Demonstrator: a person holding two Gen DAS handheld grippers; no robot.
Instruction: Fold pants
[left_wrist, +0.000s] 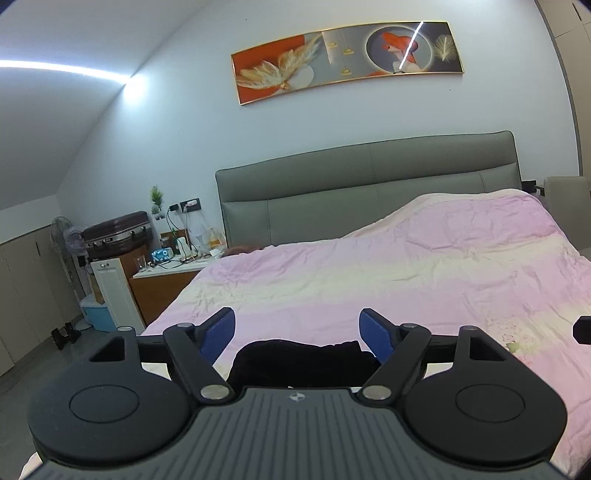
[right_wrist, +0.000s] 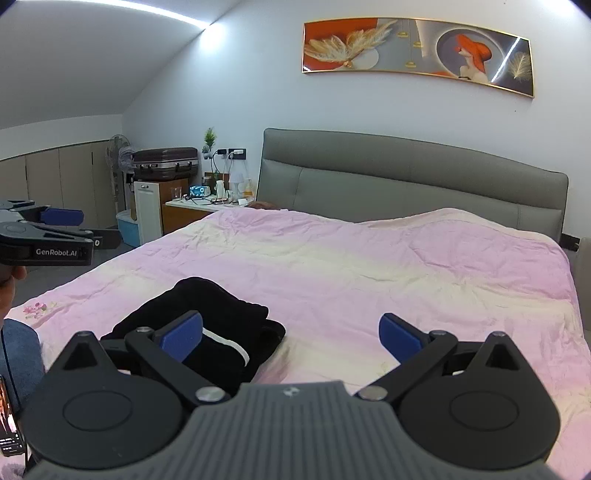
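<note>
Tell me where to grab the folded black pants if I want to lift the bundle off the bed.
Probably grip the folded black pants at the thick rounded edge nearest the right gripper, coming in low from the near side. That edge stacks all layers, by the white stripe; the far side looks looser. Both grippers are open and empty.

Both wrist cams sit at the foot of the bed (left_wrist: 332, 273), angled slightly down and facing the headboard (left_wrist: 369, 177) and the wall painting (left_wrist: 347, 59). Left cam sits low, with the folded black pants (left_wrist: 303, 358) partly hidden behind its own body; right cam catches the pants (right_wrist: 207, 321) lower left. Shared: bed, headboard, painting, nightstand (right_wrist: 188, 210); right cam also sees the left gripper (right_wrist: 62, 218) at its left edge.
</note>
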